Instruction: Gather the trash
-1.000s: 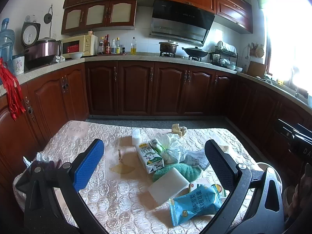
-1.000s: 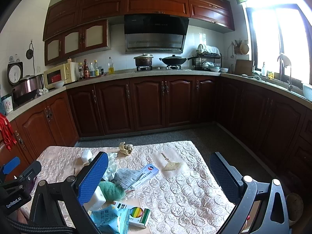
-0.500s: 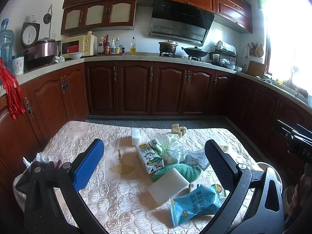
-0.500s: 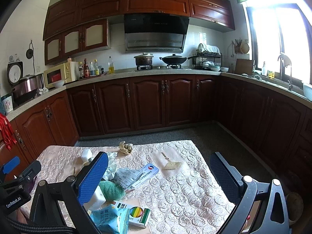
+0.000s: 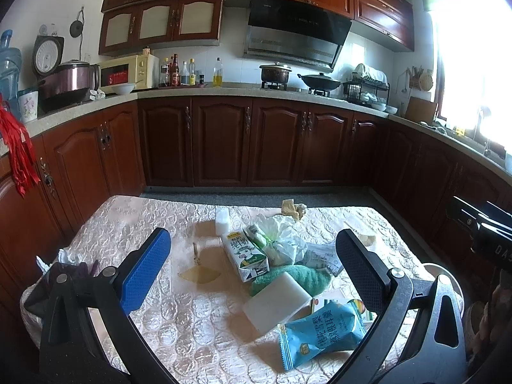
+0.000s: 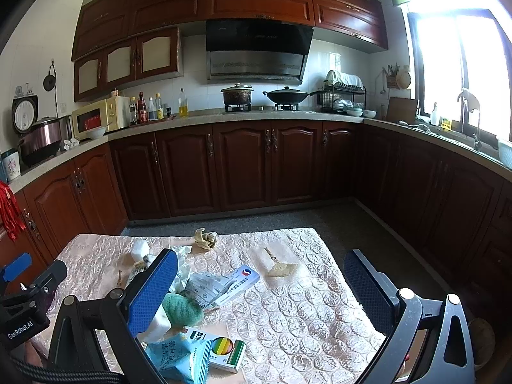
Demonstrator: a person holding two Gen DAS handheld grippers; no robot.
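Looking along our left gripper [image 5: 252,262], we find its jaws spread wide and holding nothing, poised above a table [image 5: 134,224] covered in a quilted pale cloth. The trash lies in a loose heap between and beyond the fingers: a milk carton [image 5: 244,256] on its side, a crumpled plastic bag [image 5: 281,240] just beside it, a green sponge [image 5: 294,276] touching a white foam block [image 5: 276,304], and a blue snack packet [image 5: 320,329] nearest us, partly over a small box. A crumpled brownish wad [image 5: 292,208] sits well apart at the far edge. A pale round rim [image 5: 448,275] shows low on the right past the table; it may be a bin, but we cannot tell.

From the right wrist view, our right gripper [image 6: 259,288] is likewise spread open and empty, hovering over the bare right half of the cloth. The heap sits to its left, the snack packet [image 6: 174,356] and a colourful small box [image 6: 220,348] lowest in the frame, a flat white-and-blue box [image 6: 236,283] nearer the middle.

We judge the collecting has not begun; we are at the approach. Our next move calls for picking one piece, likely the snack packet closest to us, lowering a gripper so its fingers straddle it, then closing. The thin packet may slide on the cloth, so we should come down squarely.
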